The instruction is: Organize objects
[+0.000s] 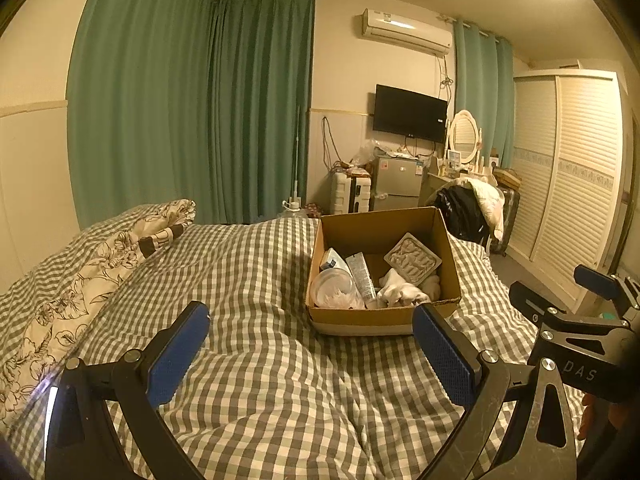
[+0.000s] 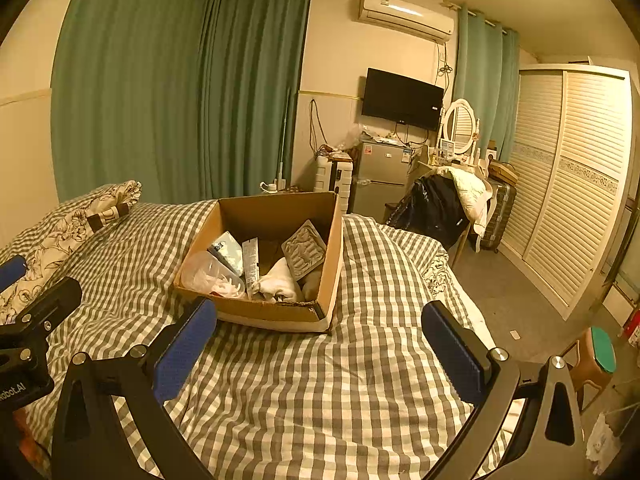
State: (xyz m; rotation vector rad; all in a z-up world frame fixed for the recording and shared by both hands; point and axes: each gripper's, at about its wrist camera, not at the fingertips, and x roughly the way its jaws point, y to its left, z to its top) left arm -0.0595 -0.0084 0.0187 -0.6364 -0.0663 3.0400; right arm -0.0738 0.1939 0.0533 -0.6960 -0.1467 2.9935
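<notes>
An open cardboard box (image 1: 444, 240) (image 2: 276, 210) sits on the checked bedspread. Inside lie a clear plastic jar (image 1: 334, 288) (image 2: 208, 274), a white tube (image 1: 362, 274) (image 2: 251, 262), a small blue-white packet (image 1: 334, 260) (image 2: 228, 252), a grey moulded tray (image 1: 412, 258) (image 2: 305, 250) and crumpled white cloth (image 1: 402, 290) (image 2: 278, 282). My left gripper (image 1: 312, 350) is open and empty, above the bed in front of the box. My right gripper (image 2: 320, 350) is open and empty, just short of the box's near edge. The right gripper also shows in the left wrist view (image 1: 560, 292).
A floral pillow (image 1: 120, 248) (image 2: 80, 216) lies at the bed's left. Beyond the bed stand a small fridge (image 1: 396, 184), a chair with clothes (image 2: 444, 200), a dressing table with mirror (image 2: 460, 124) and a louvred wardrobe (image 2: 572, 184). A stool (image 2: 596, 356) stands on the right floor.
</notes>
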